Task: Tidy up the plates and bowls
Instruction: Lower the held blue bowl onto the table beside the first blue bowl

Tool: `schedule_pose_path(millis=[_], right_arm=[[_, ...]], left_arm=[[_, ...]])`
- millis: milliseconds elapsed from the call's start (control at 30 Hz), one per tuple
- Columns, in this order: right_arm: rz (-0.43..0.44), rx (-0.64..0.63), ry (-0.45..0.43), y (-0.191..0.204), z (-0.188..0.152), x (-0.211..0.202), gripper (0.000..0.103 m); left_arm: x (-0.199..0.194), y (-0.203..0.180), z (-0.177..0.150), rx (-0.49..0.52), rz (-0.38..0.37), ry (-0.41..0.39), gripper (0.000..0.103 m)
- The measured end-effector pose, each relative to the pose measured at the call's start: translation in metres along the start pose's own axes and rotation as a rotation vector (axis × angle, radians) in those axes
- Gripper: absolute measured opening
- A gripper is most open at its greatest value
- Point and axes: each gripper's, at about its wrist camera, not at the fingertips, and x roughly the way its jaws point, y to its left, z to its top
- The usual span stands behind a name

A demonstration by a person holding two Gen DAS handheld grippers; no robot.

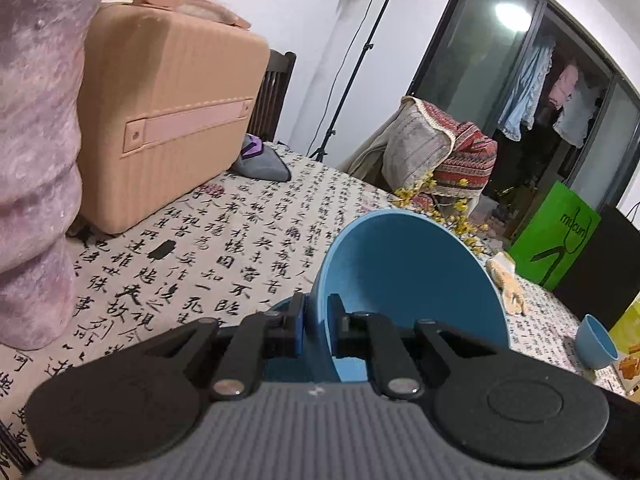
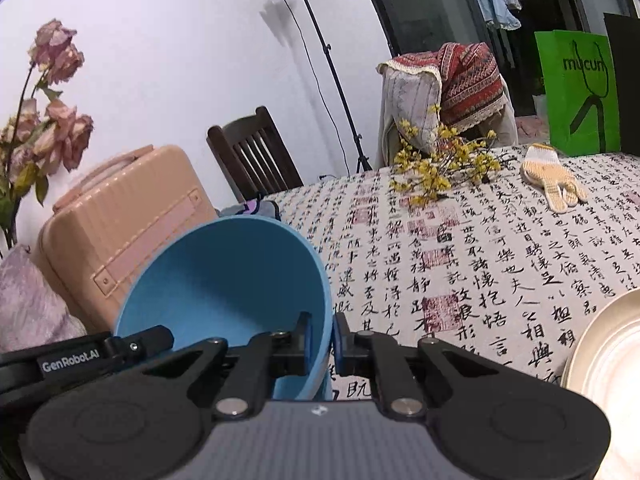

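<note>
A large blue bowl point(image 1: 404, 276) is held tilted above the calligraphy tablecloth point(image 1: 224, 240) by both grippers at once. My left gripper point(image 1: 318, 320) is shut on the bowl's left rim, one pad inside and one outside. In the right wrist view the same blue bowl point(image 2: 232, 280) has my right gripper point(image 2: 322, 336) shut on its right rim. The left gripper point(image 2: 152, 338) reaches in from the left at the opposite rim. A small blue bowl point(image 1: 596, 342) lies tipped on the table at the right. A cream plate point(image 2: 600, 356) sits at the right edge.
A peach suitcase point(image 1: 168, 120) and a mauve fuzzy vase point(image 1: 36, 180) stand at the table's left. Yellow flower sprigs point(image 2: 440, 164), a knit glove point(image 2: 554, 184) and a green bag point(image 2: 576, 92) are at the far side. A dark chair point(image 2: 256, 152) stands behind.
</note>
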Motion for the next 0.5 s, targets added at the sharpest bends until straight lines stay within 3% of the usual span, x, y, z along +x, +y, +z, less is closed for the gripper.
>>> schedule_pose_path(millis=[500], right_arm=[[-0.013,-0.080,0.033,0.010,-0.011,0.016,0.009]], left_arm=[[0.010,0.013,-0.010,-0.018,0.083,0.007,0.012]])
